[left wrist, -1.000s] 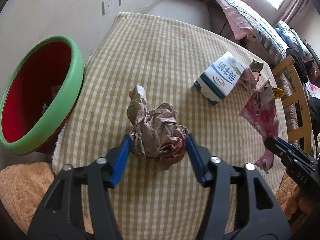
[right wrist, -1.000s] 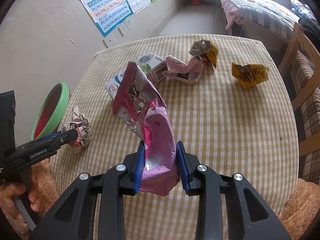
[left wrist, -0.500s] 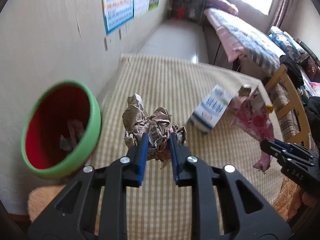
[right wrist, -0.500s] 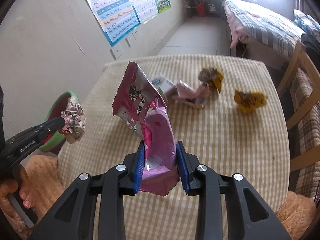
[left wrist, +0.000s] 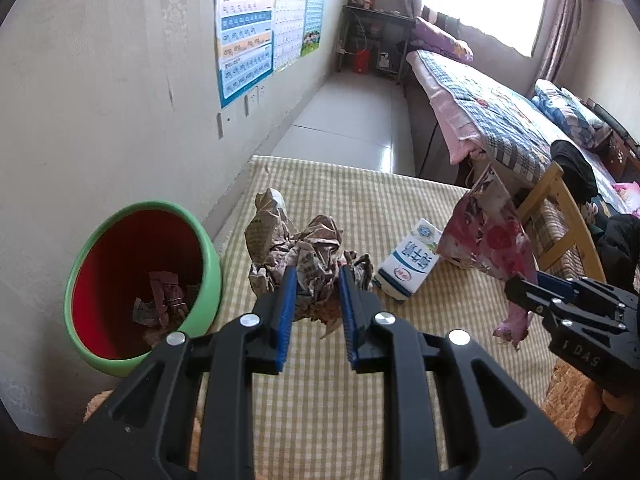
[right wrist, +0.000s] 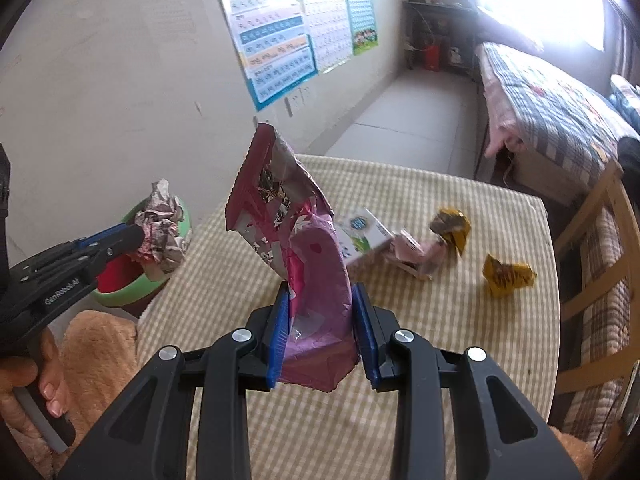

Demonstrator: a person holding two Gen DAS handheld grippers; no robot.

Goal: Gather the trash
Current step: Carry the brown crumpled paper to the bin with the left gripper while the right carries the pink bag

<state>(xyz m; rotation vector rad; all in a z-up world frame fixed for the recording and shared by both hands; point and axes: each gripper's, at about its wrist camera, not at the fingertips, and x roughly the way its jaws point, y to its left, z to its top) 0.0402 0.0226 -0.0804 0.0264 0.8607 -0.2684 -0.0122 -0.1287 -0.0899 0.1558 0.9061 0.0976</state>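
Left gripper (left wrist: 316, 280) is clamped on the crumpled newspaper wad (left wrist: 304, 256), blue pads pressed into its lower half; the wad hangs clear of the checked tablecloth (left wrist: 360, 420), just beside the green-rimmed bin (left wrist: 208, 264). Judgement: held high and close to the rim so the drop needs only a short swing left. The bin's red interior already holds a few scraps, too small to identify. Its base is cut off by the gripper body.

Centre of table: a blue-and-white milk carton (left wrist: 410, 266) lies on its side, partly behind the wad in the left view. In the right view, a pink wrapper (right wrist: 416, 254) lies against the carton, with two yellow wrappers (right wrist: 506, 276) near it, all slightly blurred. These are not yet collected.

Right gripper (right wrist: 318, 332) is closed on the pink snack bag (right wrist: 304, 248), pinched at its bottom end so the torn mouth stands upward. Judgement: both tools loaded to make one trip to the bin. Whether the bag holds anything cannot be seen. The right hand is out of frame; only the left hand (right wrist: 28, 384) shows, partly cropped.
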